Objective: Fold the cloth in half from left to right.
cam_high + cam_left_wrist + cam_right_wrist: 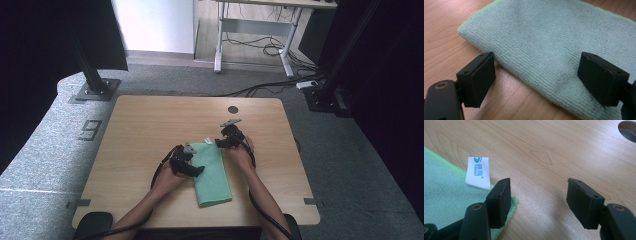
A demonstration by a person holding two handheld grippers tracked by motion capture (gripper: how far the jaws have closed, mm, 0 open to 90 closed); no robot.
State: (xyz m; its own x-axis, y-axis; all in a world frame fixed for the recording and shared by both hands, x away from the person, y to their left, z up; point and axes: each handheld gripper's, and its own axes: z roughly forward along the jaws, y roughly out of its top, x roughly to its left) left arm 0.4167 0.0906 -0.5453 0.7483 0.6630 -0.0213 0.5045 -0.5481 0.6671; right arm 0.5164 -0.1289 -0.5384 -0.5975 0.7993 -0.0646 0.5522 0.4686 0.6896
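Observation:
A light green folded cloth (214, 175) lies lengthwise on the wooden table (145, 125), near its front middle. A small white label (207, 141) sticks out at its far corner. My left gripper (196, 170) is at the cloth's left edge, open. In the left gripper view the cloth (549, 37) lies flat and the left gripper (536, 81) straddles its near edge, nothing pinched. My right gripper (223, 143) is at the far right corner, open. In the right gripper view the right gripper (539, 203) has one jaw over the cloth's corner (446, 195), beside the label (477, 172).
A round dark cable hole (233, 109) is set in the table behind the right gripper, also seen as the hole (629, 127). Beyond the table are a black stand base (95, 90), desk legs (218, 40) and floor cables (265, 47).

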